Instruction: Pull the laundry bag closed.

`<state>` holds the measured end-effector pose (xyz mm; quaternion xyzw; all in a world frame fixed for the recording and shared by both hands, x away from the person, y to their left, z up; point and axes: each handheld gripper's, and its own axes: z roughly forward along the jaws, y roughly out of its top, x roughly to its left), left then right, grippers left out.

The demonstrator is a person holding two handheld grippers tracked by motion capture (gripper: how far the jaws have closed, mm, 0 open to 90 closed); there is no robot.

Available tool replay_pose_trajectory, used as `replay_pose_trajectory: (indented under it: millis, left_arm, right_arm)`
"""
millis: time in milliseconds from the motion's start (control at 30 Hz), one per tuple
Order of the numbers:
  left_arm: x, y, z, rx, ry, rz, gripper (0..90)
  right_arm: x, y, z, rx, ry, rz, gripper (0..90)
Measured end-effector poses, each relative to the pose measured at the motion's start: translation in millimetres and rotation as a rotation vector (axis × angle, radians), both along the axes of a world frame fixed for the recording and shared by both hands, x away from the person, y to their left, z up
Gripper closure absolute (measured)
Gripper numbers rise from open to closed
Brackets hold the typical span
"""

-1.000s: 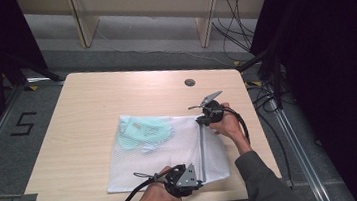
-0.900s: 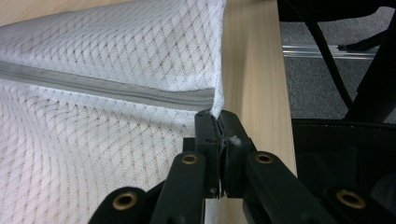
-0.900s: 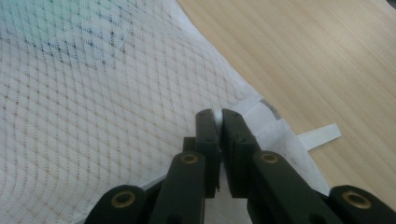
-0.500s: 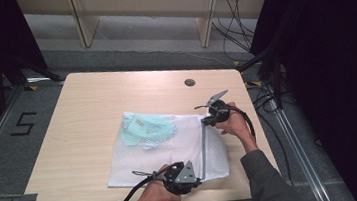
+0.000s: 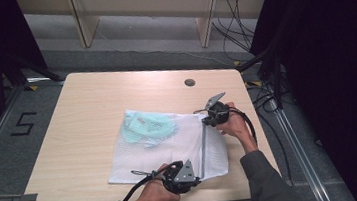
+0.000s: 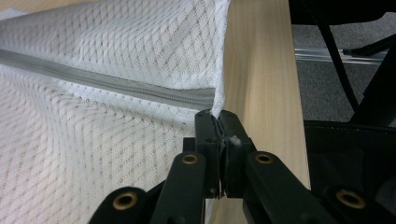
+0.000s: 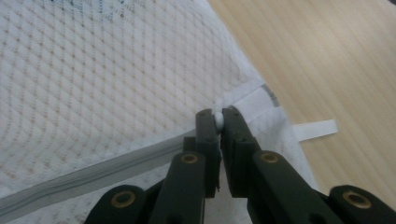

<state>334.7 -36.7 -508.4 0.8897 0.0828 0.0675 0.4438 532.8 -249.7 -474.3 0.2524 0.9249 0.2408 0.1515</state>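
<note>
Where the white mesh laundry bag point(image 5: 171, 144) lies flat on the pale wooden table point(image 5: 91, 104), near its right front part, a pale green folded garment point(image 5: 148, 126) shows through the netting at the bag's far left corner. No brand or label can be read on the bag; the one piece of writing is a black figure "5" point(image 5: 22, 124) marked on the grey floor to the left of the table.

At the bag's near right corner, the left claw point(image 5: 193, 175) is closed on the fabric. The left gripper view shows what the high view cannot: the black jaws are pressed together on the mesh hem point(image 6: 216, 109) right where the grey zipper point(image 6: 107, 84) ends at the bag's edge, with bare table point(image 6: 261, 70) just beside it.

At the far end of the same zipper line point(image 5: 203, 145), the right claw point(image 5: 208, 119) sits at the bag's far right corner. The right gripper view shows its jaws nearly together on a small white rounded piece point(image 7: 218, 118) at the zipper's end, probably the slider pull, though it is too small to be sure. A short white ribbon tab point(image 7: 315, 129) sticks out from the bag onto the table beside it, which the high view does not resolve.

A round dark grommet point(image 5: 189, 82) sits in the table beyond the bag.
</note>
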Motion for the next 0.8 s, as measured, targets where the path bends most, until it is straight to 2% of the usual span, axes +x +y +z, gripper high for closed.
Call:
replay_pose_trajectory:
  millis: [67,133,167,200,267,467,500,533,633,800]
  left_arm:
    - [-1.1,-0.3,-1.3,0.005,0.004,0.002,87.6]
    - [-1.2,-0.9,-1.3,-0.001,0.007,0.007,87.7]
    - [-0.1,-0.1,-0.6,0.012,-0.010,0.007,87.7]
    - [-0.6,-0.4,-0.7,0.001,0.004,0.006,87.7]
    - [-1.2,-0.8,-1.8,-0.006,0.006,0.013,87.6]
    - [-1.4,-1.5,-2.0,-0.006,0.019,0.010,87.6]
    - [-0.3,-1.5,-2.0,-0.004,0.008,0.008,87.5]
    - [-0.8,-1.6,-2.5,-0.004,0.028,0.016,87.4]
    - [-0.6,-2.4,-2.9,-0.009,0.033,0.017,86.7]
    - [1.1,-1.3,-1.0,-0.015,0.026,0.023,85.6]
  right_arm:
    - [0.3,-2.5,0.2,0.010,-0.009,-0.026,86.6]
    - [1.0,-4.0,-0.9,0.011,-0.012,-0.017,86.6]
    - [0.8,-4.6,-0.8,0.005,-0.009,-0.036,86.6]
    - [2.0,-5.7,-1.5,0.011,-0.014,-0.030,86.6]
    - [3.8,-7.6,-3.4,0.026,-0.008,-0.048,86.6]
    - [6.5,-13.6,-4.0,0.045,0.001,-0.086,86.5]
    - [6.8,-14.1,-4.5,0.047,-0.001,-0.086,86.5]
    - [6.7,-14.0,-4.8,0.055,0.013,-0.093,86.5]
    - [7.2,-13.0,-5.5,0.062,0.025,-0.092,86.4]
    - [6.5,-12.4,-5.0,0.052,0.020,-0.096,86.4]
